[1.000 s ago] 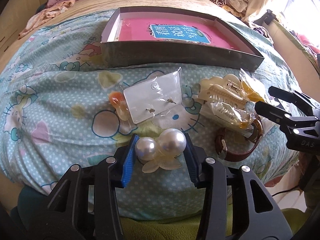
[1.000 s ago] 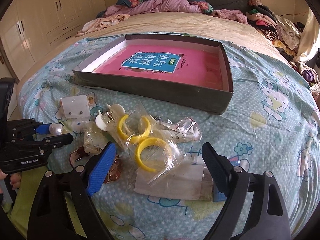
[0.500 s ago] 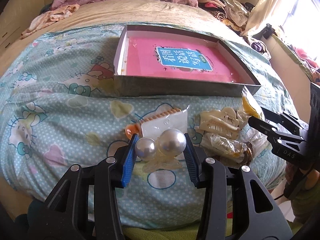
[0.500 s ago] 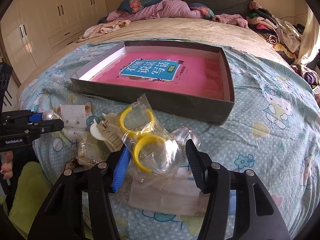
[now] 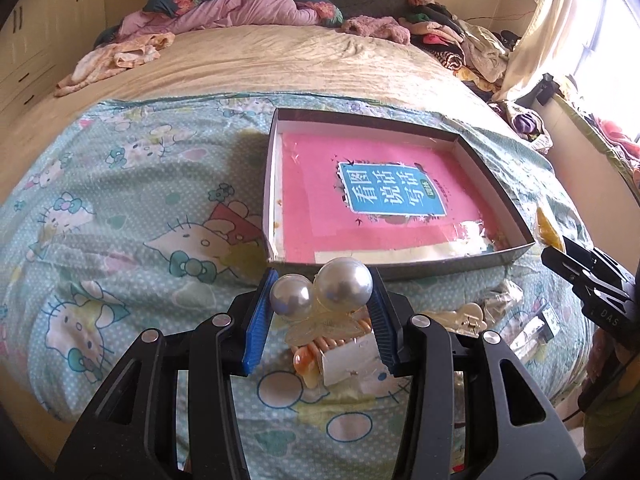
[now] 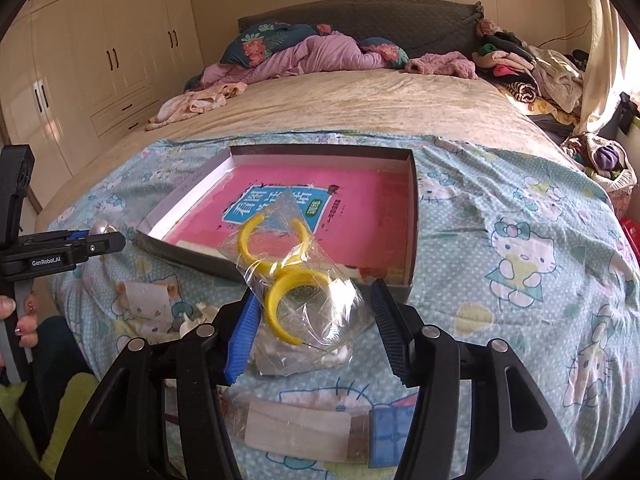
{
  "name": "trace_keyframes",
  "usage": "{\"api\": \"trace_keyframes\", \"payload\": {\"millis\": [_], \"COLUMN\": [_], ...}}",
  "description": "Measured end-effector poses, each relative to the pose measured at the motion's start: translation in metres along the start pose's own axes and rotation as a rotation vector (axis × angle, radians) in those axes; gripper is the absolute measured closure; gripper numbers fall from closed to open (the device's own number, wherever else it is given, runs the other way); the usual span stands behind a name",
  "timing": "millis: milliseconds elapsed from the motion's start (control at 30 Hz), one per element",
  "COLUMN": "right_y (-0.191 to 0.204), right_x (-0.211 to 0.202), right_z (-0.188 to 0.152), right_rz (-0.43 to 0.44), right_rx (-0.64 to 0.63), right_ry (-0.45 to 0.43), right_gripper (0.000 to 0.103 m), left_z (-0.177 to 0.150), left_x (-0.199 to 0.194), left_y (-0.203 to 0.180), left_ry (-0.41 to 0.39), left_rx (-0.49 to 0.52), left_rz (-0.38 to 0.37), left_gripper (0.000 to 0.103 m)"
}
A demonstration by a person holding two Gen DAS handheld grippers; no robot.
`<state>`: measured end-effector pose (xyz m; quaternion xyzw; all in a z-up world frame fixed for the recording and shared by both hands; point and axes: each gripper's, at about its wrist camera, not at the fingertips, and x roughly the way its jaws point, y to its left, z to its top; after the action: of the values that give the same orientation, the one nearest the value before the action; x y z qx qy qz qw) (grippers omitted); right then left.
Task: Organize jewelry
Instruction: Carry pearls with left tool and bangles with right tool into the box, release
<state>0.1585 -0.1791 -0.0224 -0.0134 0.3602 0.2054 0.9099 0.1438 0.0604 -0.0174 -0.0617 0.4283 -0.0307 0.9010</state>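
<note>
Both raised: left claw [image 5: 320,300] pinching pearl clip [image 5: 326,286]; right claw [image 6: 314,320] pinching bagged hoops [image 6: 294,280].

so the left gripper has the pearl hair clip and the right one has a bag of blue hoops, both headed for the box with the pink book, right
One thing is off: the hoops are yellow, not blue. The right wrist view shows the right gripper closed on a clear bag of yellow hoops. The rest holds: the left gripper grips the pearl hair clip, with the box and its pink book just ahead.
</note>
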Motion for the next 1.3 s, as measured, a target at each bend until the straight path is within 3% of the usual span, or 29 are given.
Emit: {"api": "trace_keyframes", "payload": {"millis": [500,933,1300], "right_y": [-0.020,-0.021,-0.026], "right_x": [0.015,0.058,0.099], "right_z": [0.037,0.051,0.043], "right_rz": [-0.048,-0.075,-0.101], "right_rx": [0.030,0.031,0.049], "right_ry": [-0.054,0.015,0.126], "right_gripper": [0.050,0.050,0.050], "left_z": [0.038,0.057,0.047], "left_x": [0.033,0.079,0.106], "left_y": [-0.024,-0.026,-0.026], "left_ry": [0.008,0.054,0.104], "left_rx": [0.066,0.063,0.088], "left_rz": [-0.017,-0.010,0.002], "left_gripper": [0.067,0.067,0.067]}}
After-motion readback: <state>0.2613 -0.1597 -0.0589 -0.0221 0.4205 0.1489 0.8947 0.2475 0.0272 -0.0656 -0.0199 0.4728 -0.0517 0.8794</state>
